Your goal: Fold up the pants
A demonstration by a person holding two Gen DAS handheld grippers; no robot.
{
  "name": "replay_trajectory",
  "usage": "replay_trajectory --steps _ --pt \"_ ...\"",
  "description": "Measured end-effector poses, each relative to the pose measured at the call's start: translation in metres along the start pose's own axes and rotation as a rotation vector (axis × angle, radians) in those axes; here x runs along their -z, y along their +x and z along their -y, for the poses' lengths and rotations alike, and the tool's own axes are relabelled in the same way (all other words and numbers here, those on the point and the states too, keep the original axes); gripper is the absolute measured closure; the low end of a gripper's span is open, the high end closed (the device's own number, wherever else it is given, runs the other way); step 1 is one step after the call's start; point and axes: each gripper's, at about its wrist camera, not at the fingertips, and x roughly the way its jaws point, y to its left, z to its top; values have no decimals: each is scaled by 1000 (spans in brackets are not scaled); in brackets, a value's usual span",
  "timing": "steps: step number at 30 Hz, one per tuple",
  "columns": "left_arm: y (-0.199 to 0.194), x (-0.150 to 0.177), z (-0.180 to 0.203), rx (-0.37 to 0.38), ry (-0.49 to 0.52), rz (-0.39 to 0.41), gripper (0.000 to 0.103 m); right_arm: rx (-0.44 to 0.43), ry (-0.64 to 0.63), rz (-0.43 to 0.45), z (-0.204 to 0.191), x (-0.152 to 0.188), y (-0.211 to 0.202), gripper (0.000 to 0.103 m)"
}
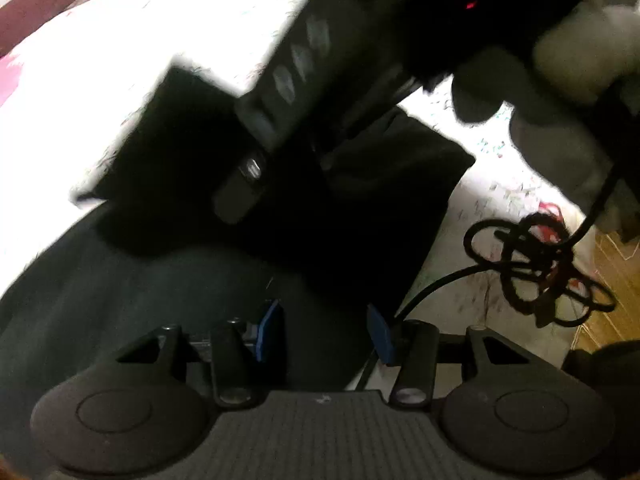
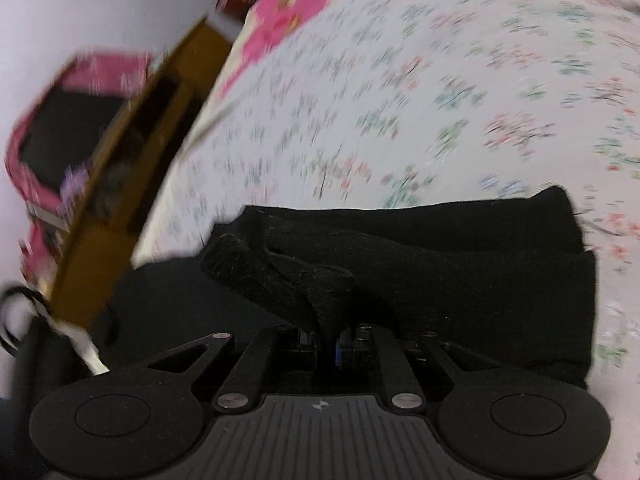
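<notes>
Here the right gripper (image 2: 326,342) is pinching a bunched fold of the black pants (image 2: 460,264), lying lengthwise across the floral bedsheet (image 2: 400,100) from centre to right of frame, while the left gripper (image 1: 324,330) is hovering open, empty, over them.

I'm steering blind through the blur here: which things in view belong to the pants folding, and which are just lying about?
For the job:
black pants
right gripper, shut on a fold of them
left gripper, open
floral bedsheet under the pants

Lying about:
tangled black cable
pink box
wooden shelf
</notes>
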Motion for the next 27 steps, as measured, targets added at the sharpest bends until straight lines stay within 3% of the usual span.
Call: replay_trajectory --steps 5,7,11,16,21,27 --pt "-11 21 -17 -12 -49 -4 45 36 -89 -71 -22 5 24 90" --pt "-15 26 -23 -7 -72 -3 45 28 -113 -87 -26 4 22 81" --pt "-26 39 -32 -15 -92 -8 45 -16 -111 -111 -32 3 8 78" --pt "-43 55 -41 -33 -99 -22 45 -31 -91 -35 -34 -6 -18 77" --pt "-71 59 -53 -71 -155 3 45 35 -260 2 -34 -30 -30 77" --pt "-65 32 -54 -78 -147 91 45 66 -577 -158 -36 -52 10 77"
